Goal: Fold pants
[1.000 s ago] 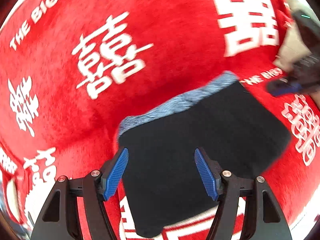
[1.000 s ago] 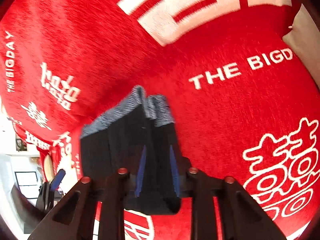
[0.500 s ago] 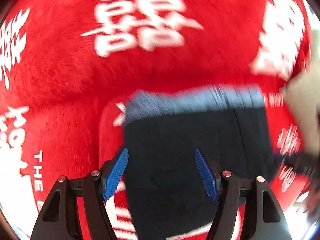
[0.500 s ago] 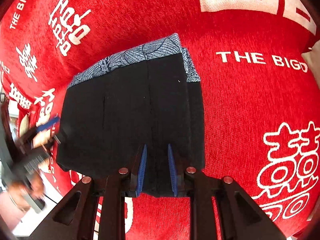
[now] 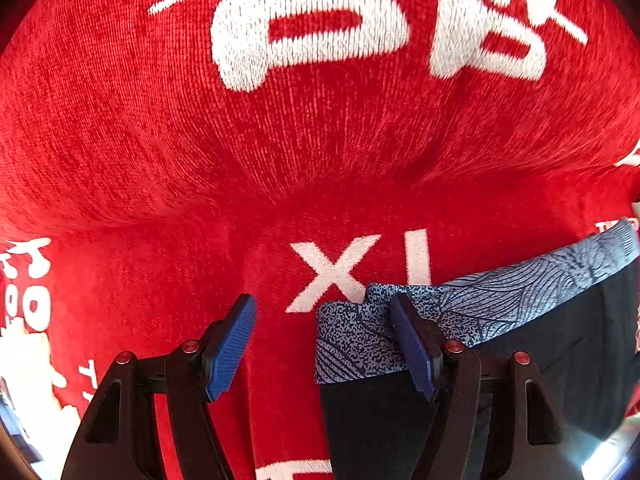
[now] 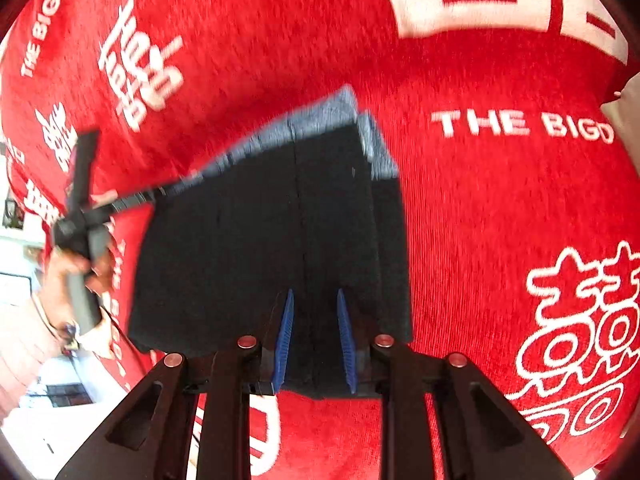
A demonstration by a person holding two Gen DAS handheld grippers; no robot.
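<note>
1. While they lie folded flat on the red blanket (image 6: 500,208), the black pants (image 6: 256,248) show a blue-grey patterned waistband (image 5: 500,300) along their far edge.
2. At the pants' near hem, the right gripper (image 6: 314,340) is clenched on the fabric, its blue pads (image 6: 285,336) pressing a narrow fold of dark cloth between them.
3. At the pants' waistband corner, the left gripper (image 5: 324,352) stands spread wide and grasps nothing; one blue pad sits over the waistband's folded end, the other hangs over bare blanket beside the pants.
4. In the right wrist view, that same left gripper (image 6: 80,184) appears blurred at the pants' far left corner, held by the person's hand (image 6: 80,276).
5. Beyond the waistband, the blanket carries white lettering reading "THE BIGD" (image 6: 520,126) and large white Chinese characters (image 5: 320,36).
6. Just past the waistband corner, white letter shapes like "X I" (image 5: 340,268) are printed on the blanket; the waistband covers the foot of one of them.
</note>
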